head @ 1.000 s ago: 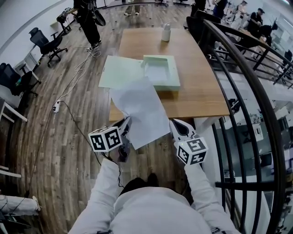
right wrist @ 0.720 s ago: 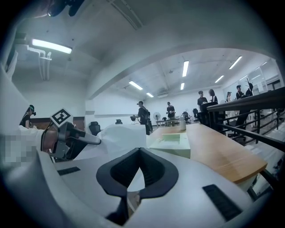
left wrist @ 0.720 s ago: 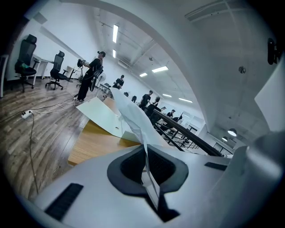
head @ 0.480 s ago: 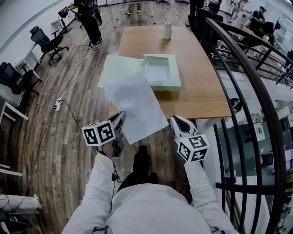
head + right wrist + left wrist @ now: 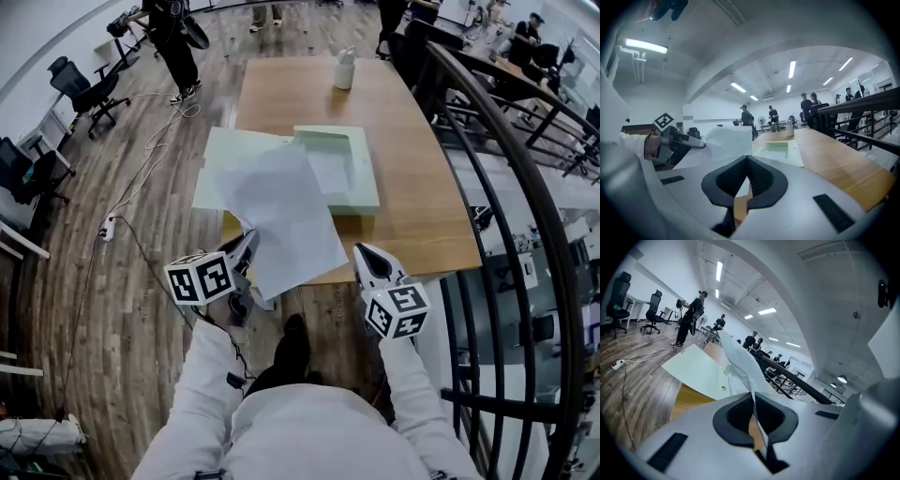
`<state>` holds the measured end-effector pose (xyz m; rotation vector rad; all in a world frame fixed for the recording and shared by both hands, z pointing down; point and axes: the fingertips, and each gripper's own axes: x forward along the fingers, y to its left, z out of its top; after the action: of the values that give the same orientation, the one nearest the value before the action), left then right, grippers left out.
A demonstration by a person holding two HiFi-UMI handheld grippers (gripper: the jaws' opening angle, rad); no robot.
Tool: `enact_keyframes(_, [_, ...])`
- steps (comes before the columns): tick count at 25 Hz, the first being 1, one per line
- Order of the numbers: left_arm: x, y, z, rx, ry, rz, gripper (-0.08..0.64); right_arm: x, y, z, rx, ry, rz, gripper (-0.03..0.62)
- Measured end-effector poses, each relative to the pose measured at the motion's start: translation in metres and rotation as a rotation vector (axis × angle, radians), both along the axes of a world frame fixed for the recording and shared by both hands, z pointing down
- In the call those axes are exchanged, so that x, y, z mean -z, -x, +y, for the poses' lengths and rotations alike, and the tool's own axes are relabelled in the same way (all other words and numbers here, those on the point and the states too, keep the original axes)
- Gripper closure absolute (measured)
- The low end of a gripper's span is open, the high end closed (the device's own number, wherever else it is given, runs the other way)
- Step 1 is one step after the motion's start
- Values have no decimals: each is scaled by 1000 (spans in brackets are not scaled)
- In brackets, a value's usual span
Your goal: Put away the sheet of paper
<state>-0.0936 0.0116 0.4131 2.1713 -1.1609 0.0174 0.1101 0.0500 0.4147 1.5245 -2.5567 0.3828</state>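
Observation:
A white sheet of paper (image 5: 281, 220) hangs in the air over the near edge of the wooden table (image 5: 412, 187). My left gripper (image 5: 246, 255) is shut on its near left corner. In the left gripper view the sheet (image 5: 740, 366) runs edge-on out of the closed jaws (image 5: 753, 397). Its far edge overlaps an open pale green box (image 5: 339, 167), whose flat lid (image 5: 217, 159) lies to the left and overhangs the table. My right gripper (image 5: 367, 262) is shut and empty, to the right of the sheet and apart from it. In the right gripper view, jaws (image 5: 746, 158) closed, the sheet (image 5: 726, 140) and left gripper (image 5: 677, 139) show at left.
A white bottle (image 5: 346, 67) stands at the table's far end. A dark curved railing (image 5: 511, 187) runs close along the right side. Cables (image 5: 141, 178) trail on the wooden floor at left. Office chairs (image 5: 89, 89) and standing people (image 5: 173, 37) are farther off.
Both grippers have moved forward toward the table, and the sheet went with the left one. Its far edge now lies over the green box rather than short of it.

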Motion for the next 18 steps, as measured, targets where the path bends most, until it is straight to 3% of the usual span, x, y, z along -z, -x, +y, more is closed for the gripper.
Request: enact_keyframes(18, [3, 12, -159, -78, -7, -28, 543, -13, 15, -136, -42, 42, 4, 566])
